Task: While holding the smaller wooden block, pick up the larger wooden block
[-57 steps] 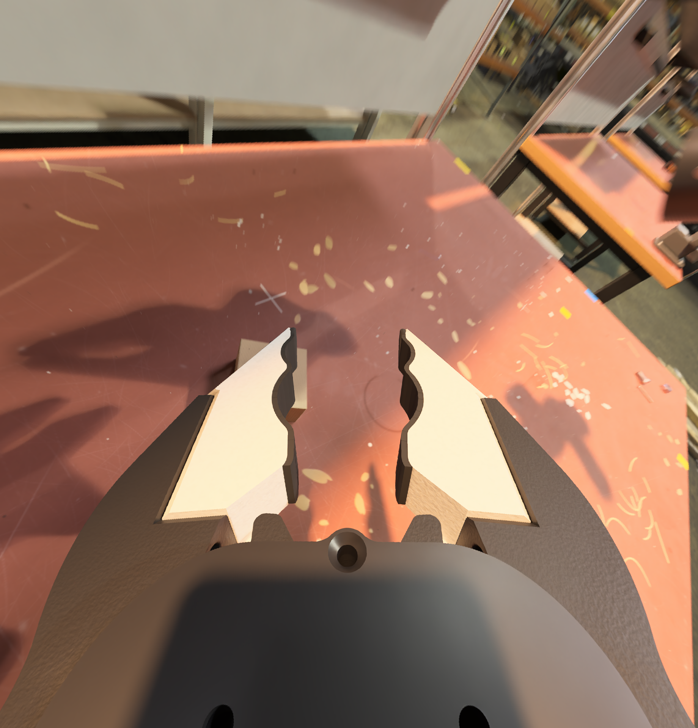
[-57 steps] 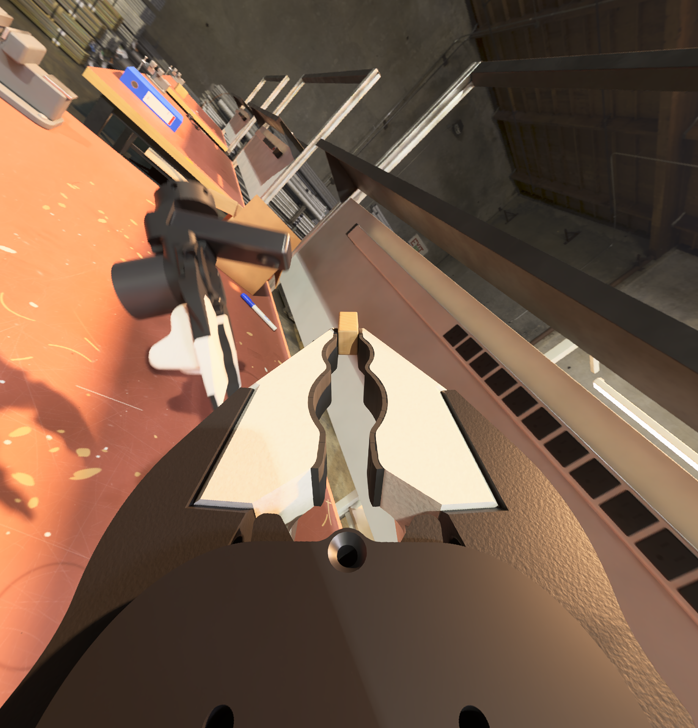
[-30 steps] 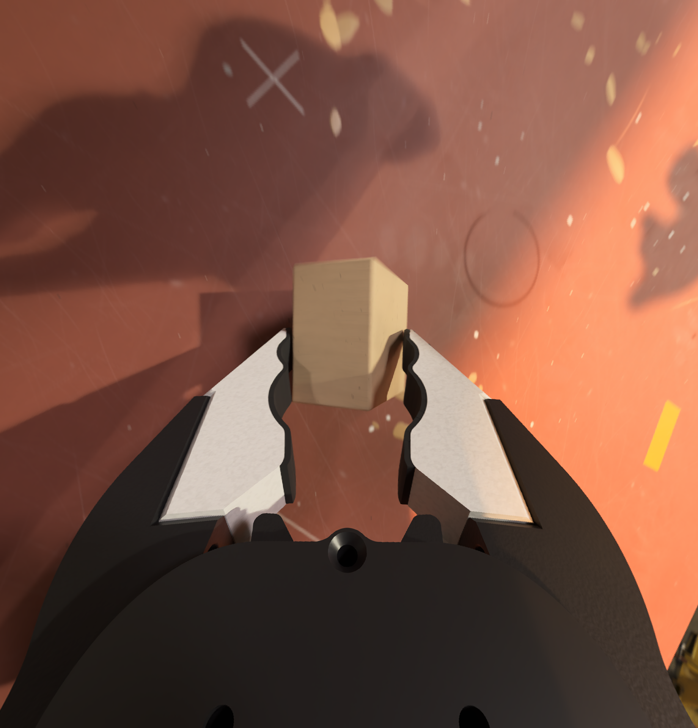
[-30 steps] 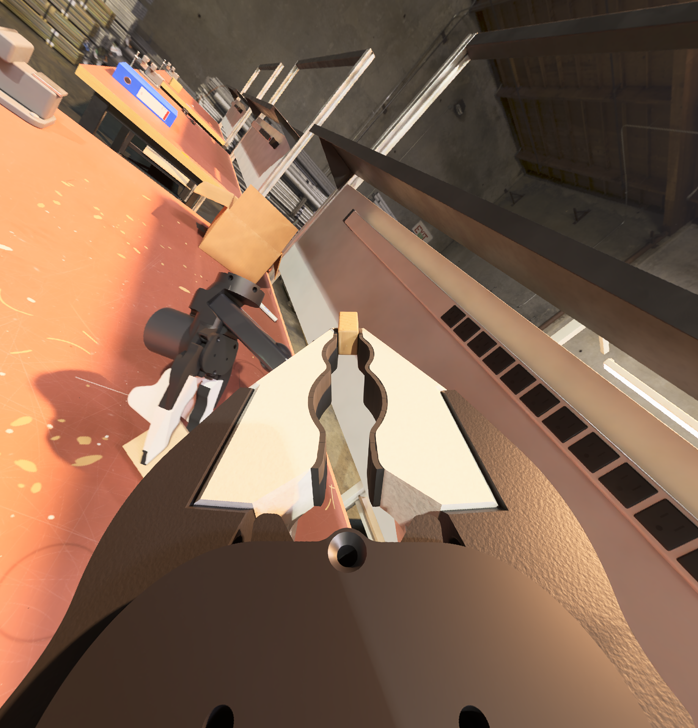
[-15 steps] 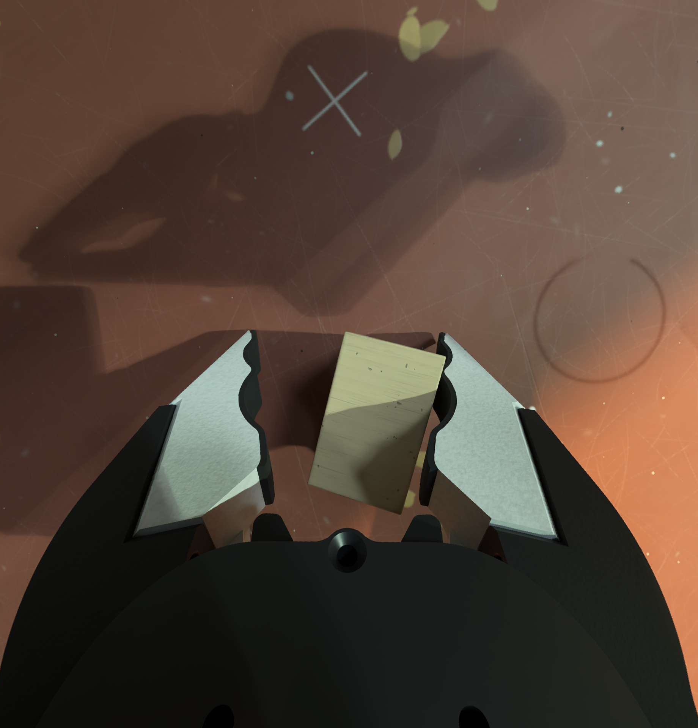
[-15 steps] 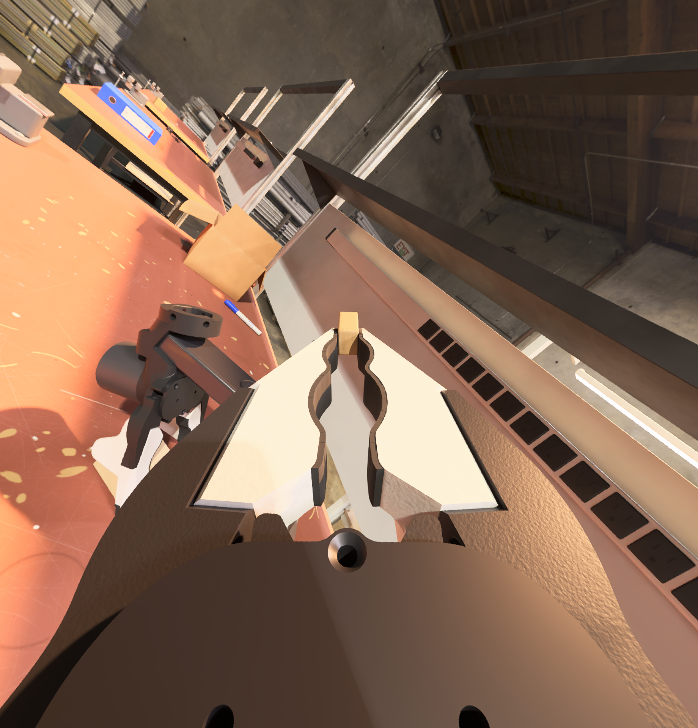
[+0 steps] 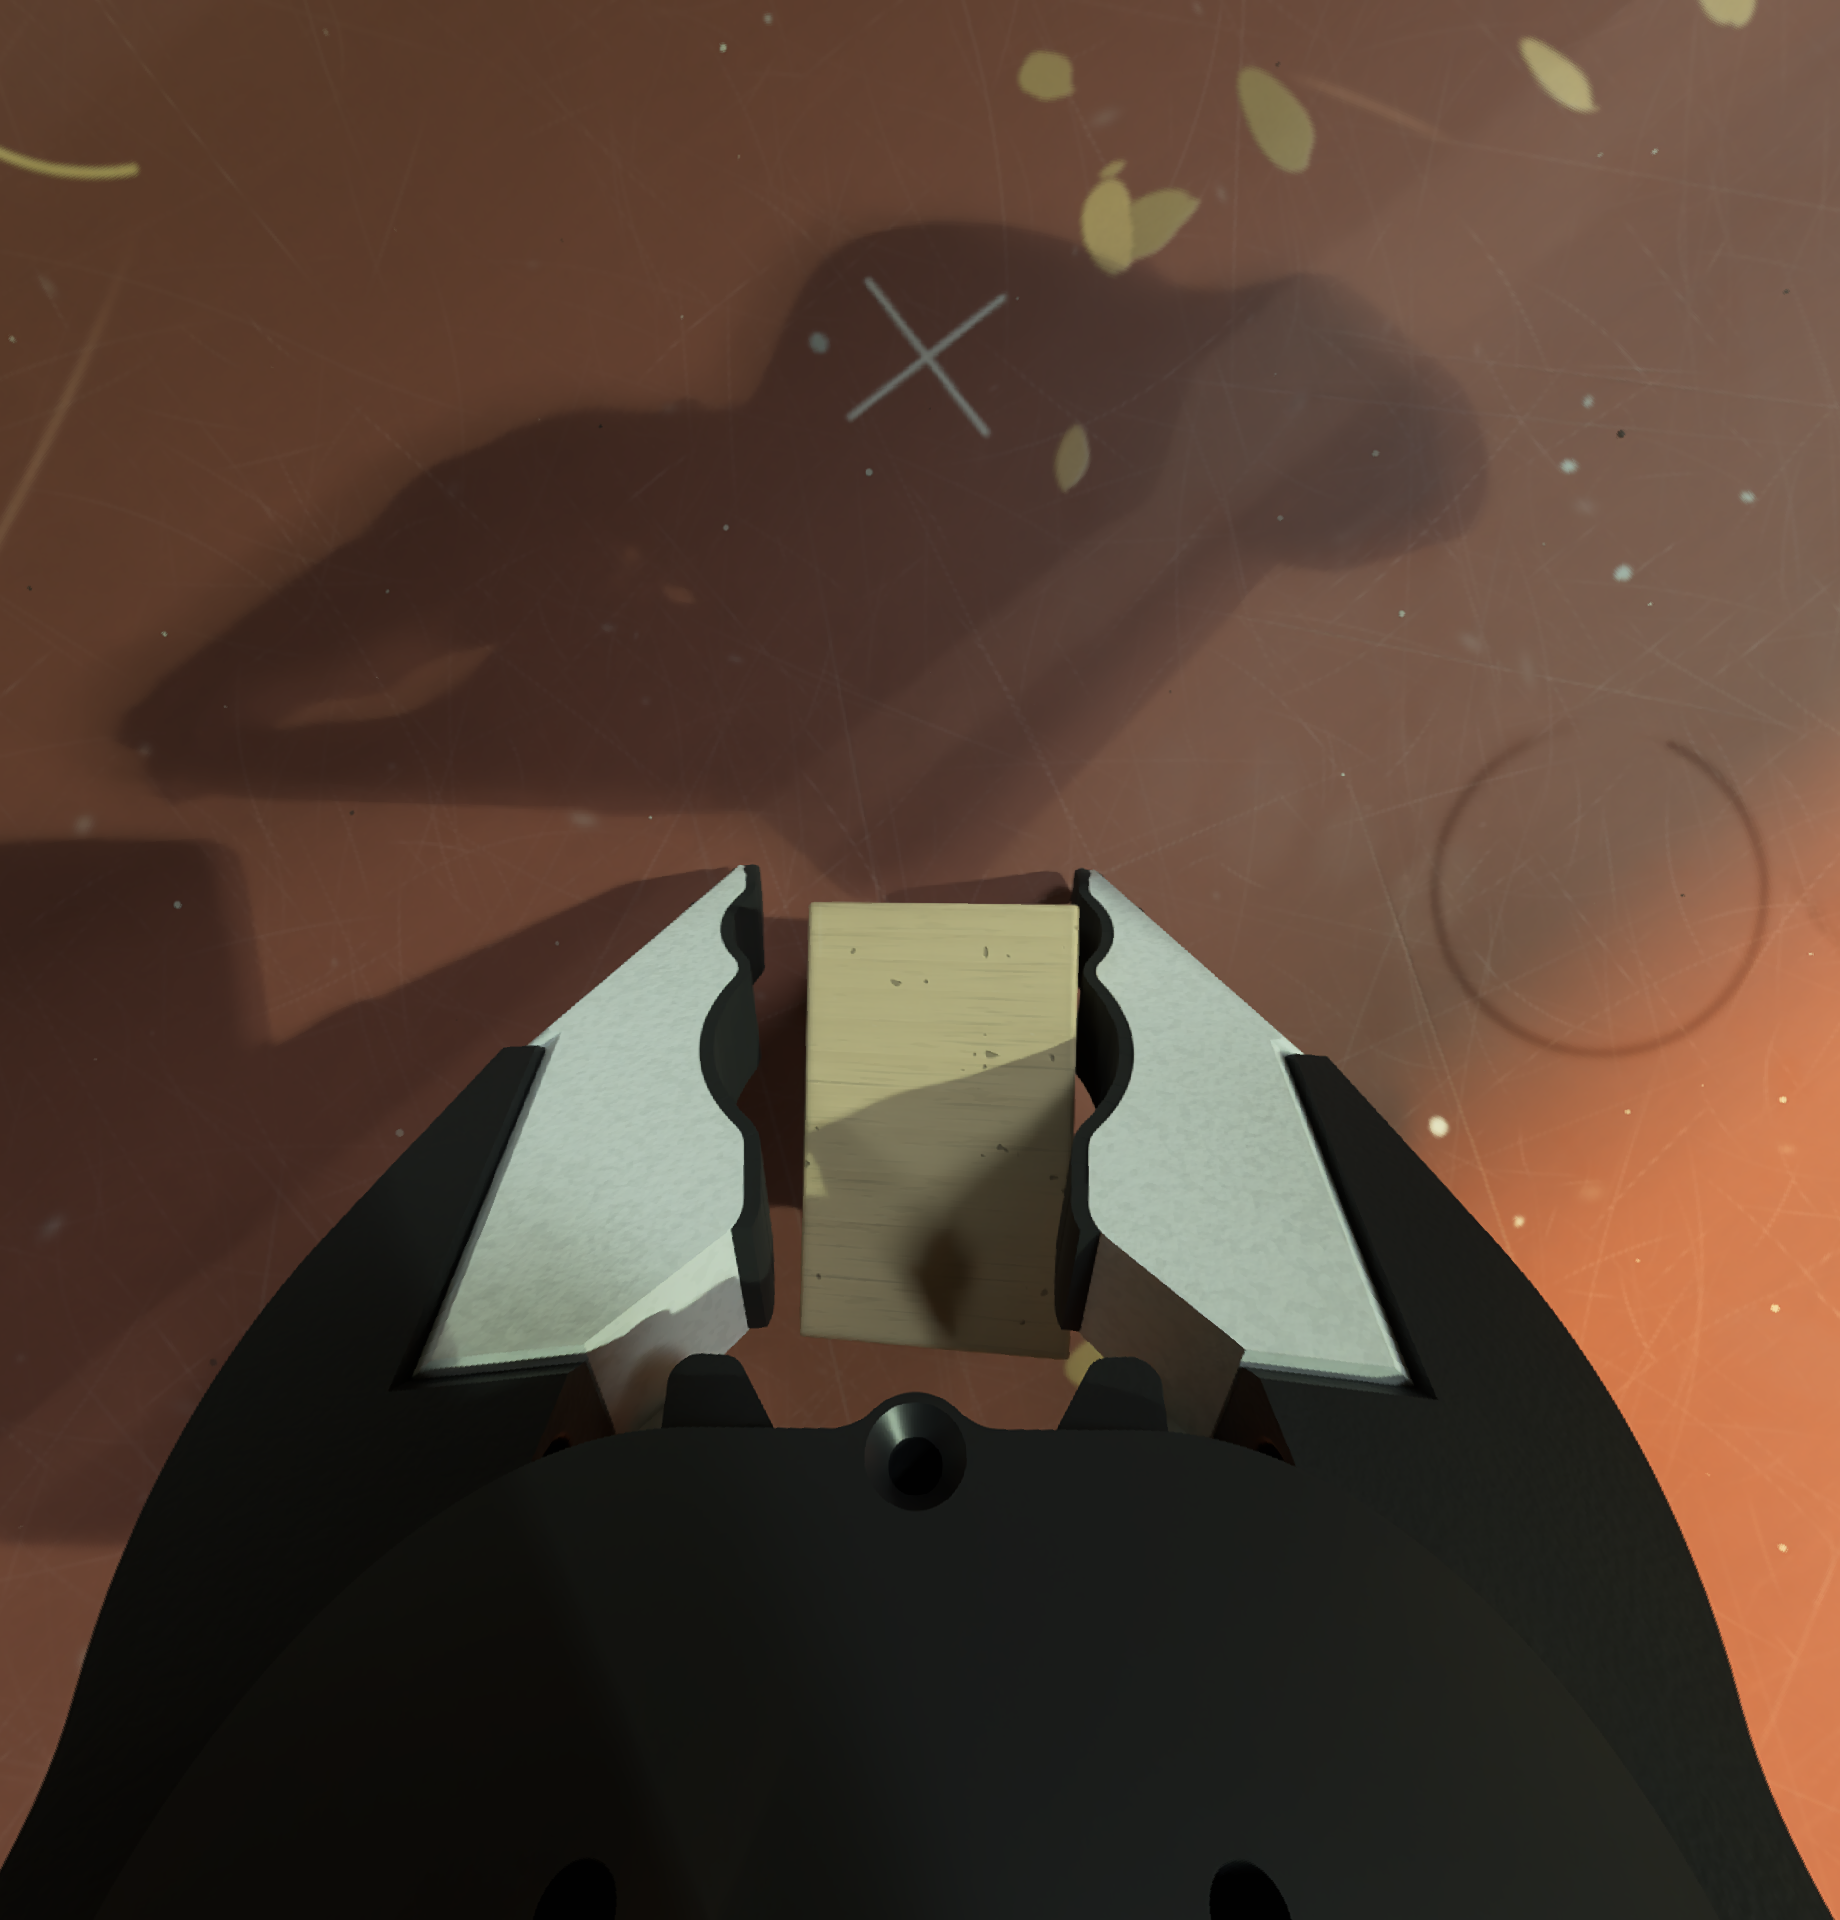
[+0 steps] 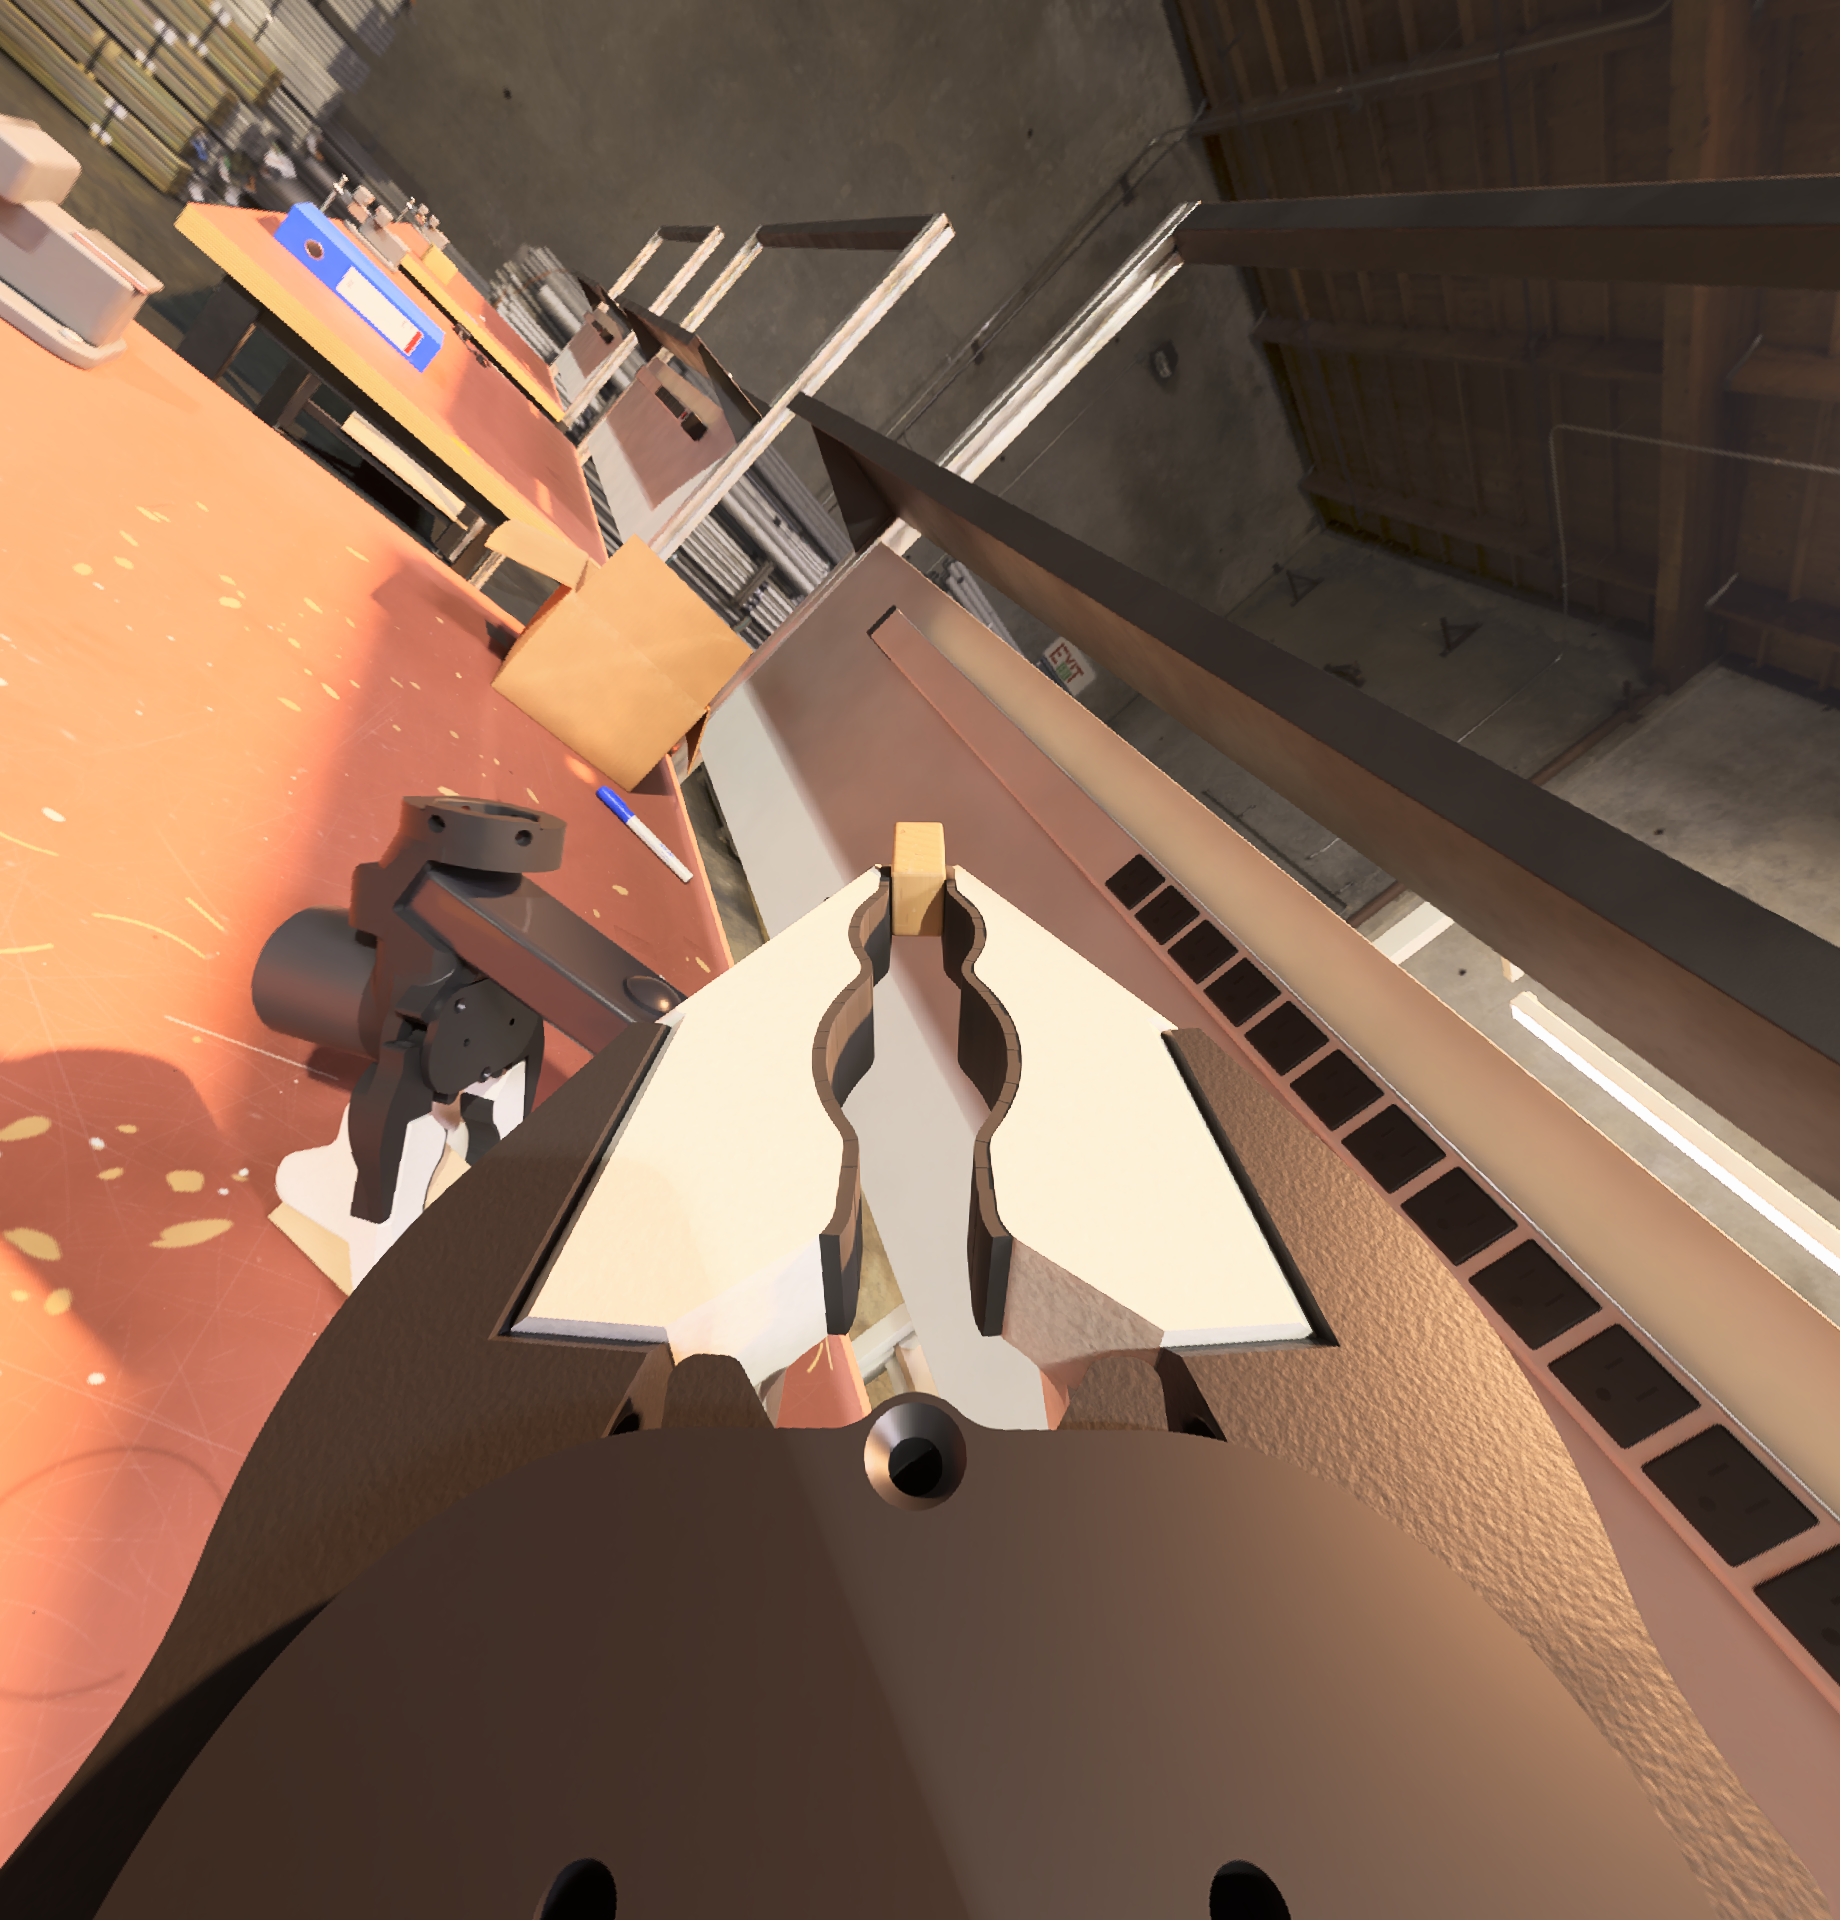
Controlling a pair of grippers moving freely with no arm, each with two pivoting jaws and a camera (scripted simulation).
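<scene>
The larger wooden block (image 7: pixel 942 1132) lies on the reddish table (image 7: pixel 376 312) between the fingers of my left gripper (image 7: pixel 921 1091). It lines up with the fingers. The right finger (image 7: pixel 1098 1091) touches its side, and a thin dark gap shows beside the left finger (image 7: pixel 734 1091). In the right wrist view the left gripper (image 8: pixel 376 1195) points down at the table over a corner of that block (image 8: pixel 318 1247). My right gripper (image 8: pixel 917 883) is held above the table's edge. It is shut on the smaller wooden block (image 8: pixel 917 878) at its fingertips.
A white X mark (image 7: pixel 926 358) and a ring mark (image 7: pixel 1596 894) are on the table ahead. A cardboard box (image 8: pixel 625 665) and a blue pen (image 8: pixel 646 831) lie near the table edge. A long metal machine (image 8: pixel 1103 831) runs past it. A blue binder (image 8: pixel 360 281) lies on another table.
My left gripper came down over the larger block and its jaws narrowed around it. The block turned from tilted to straight between the fingers. The right gripper kept its hold on the smaller block.
</scene>
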